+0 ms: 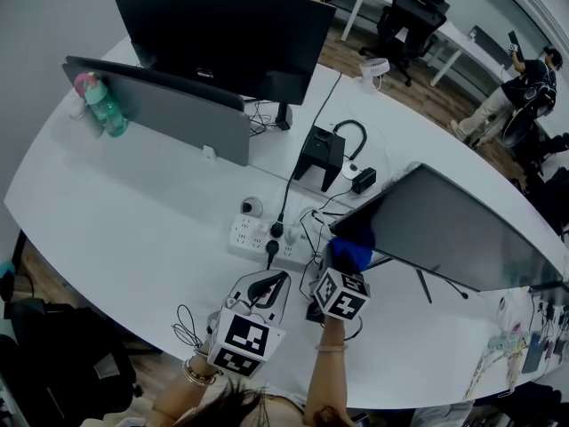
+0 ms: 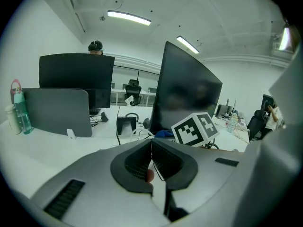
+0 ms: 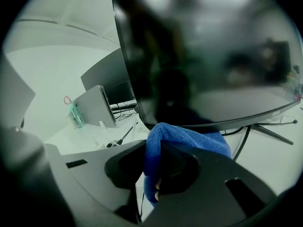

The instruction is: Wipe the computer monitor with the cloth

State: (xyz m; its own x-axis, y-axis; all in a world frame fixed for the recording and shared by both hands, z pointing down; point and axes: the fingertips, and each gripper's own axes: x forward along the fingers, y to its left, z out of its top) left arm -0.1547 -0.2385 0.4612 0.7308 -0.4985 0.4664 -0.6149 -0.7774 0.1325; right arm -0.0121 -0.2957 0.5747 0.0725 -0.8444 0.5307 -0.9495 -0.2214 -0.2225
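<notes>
White desk (image 1: 133,212), cloth (image 3: 184,138) within right claw (image 3: 160,174)

Three monitors (image 1: 222,34) (image 1: 169,109) (image 1: 453,229), one cloth (image 1: 351,254)

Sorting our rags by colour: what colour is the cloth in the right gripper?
Blue cloth, clearest in the right gripper view.

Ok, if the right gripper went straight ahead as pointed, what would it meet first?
Likely the monitor, low on its dark screen, met by the blue cloth in the right gripper.
</notes>
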